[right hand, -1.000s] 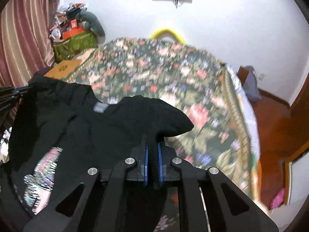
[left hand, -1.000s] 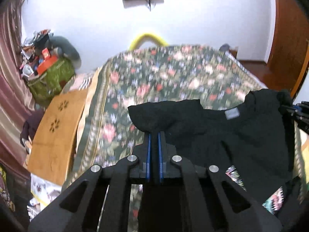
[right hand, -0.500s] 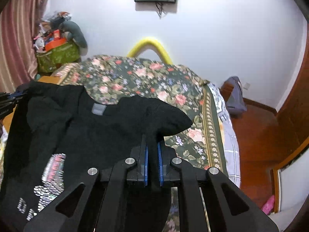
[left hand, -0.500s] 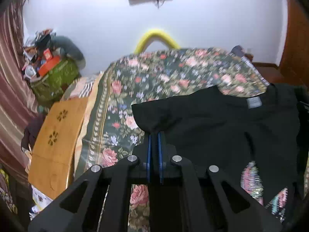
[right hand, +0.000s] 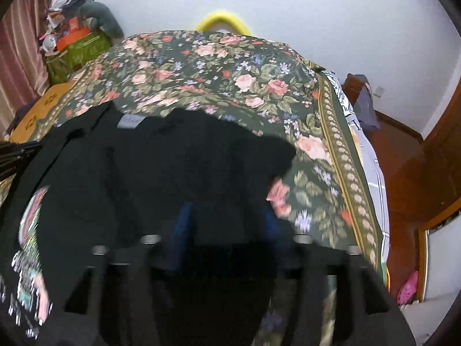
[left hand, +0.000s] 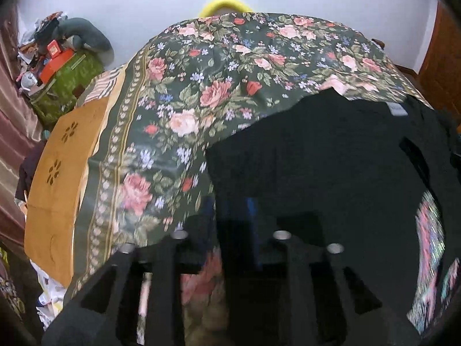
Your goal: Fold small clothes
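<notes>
Black T-shirt [left hand: 331,155] lies on the floral bedspread [left hand: 201,92] between opening, downward-tilted left gripper [left hand: 230,210] and right gripper [right hand: 227,219].

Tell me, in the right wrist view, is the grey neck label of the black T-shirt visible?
Yes, the grey neck label shows near the upper edge of the black T-shirt on the floral bedspread.

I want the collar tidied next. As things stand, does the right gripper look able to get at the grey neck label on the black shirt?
Probably yes. The grey neck label lies uncovered on the black shirt, ahead and left of the right gripper, whose fingers are opening over the sleeve; nothing stands between.
</notes>
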Demonstrator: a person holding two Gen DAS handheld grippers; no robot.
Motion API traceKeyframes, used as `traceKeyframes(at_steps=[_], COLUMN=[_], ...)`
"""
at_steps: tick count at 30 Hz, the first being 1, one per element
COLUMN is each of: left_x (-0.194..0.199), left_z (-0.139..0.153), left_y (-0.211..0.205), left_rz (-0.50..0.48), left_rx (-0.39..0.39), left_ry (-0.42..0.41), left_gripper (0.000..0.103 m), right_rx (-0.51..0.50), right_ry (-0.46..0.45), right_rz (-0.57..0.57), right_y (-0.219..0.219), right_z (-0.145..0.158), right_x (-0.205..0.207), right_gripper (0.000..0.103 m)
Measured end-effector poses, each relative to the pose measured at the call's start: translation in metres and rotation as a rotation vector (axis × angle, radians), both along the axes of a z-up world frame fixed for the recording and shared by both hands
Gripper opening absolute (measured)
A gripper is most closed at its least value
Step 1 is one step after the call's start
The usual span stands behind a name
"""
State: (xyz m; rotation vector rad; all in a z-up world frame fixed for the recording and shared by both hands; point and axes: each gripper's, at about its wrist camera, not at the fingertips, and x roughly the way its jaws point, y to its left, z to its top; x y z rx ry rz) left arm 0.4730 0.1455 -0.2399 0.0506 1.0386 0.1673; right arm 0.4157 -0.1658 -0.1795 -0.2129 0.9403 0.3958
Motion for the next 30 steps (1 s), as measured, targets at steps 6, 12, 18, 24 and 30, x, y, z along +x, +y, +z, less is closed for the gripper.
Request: traceKeyframes(at_steps=[6, 12, 18, 24, 30], left_x=[-0.067, -0.141, -0.205, -0.240, -0.249], left_z=[0.031, 0.034, 0.014, 0.010, 0.017], left_y=[-0.001, -0.003, -0.007, -0.013, -0.025], left_rz=[-0.036, -0.051, -0.044, -0.052, -0.095], left_rx=[-0.050, -0.100, -0.193, -0.304, -0.288], left_ry=[-0.009, 0.036, 0.105, 0.101, 0.079], left_gripper=[0.055, 0.058, 0.058, 0.059, 0.003], right_rx=[0.041, 0.042, 0.045, 0.101, 0.243], right_ry=[0.006, 0.053, 0.135, 0.219, 0.271], right_rz=[0.062, 0.105, 0.087, 0.034, 0.003], right_y=[-0.018, -0.044, -0.066, -0.080, -0.082], right_z=[0.026, 0.030, 0.006, -0.029, -0.040], right_x=[-0.061, -0.130, -0.178, -0.195, -0.189], right_gripper=[0.062, 0.063, 0.063, 0.063, 0.020])
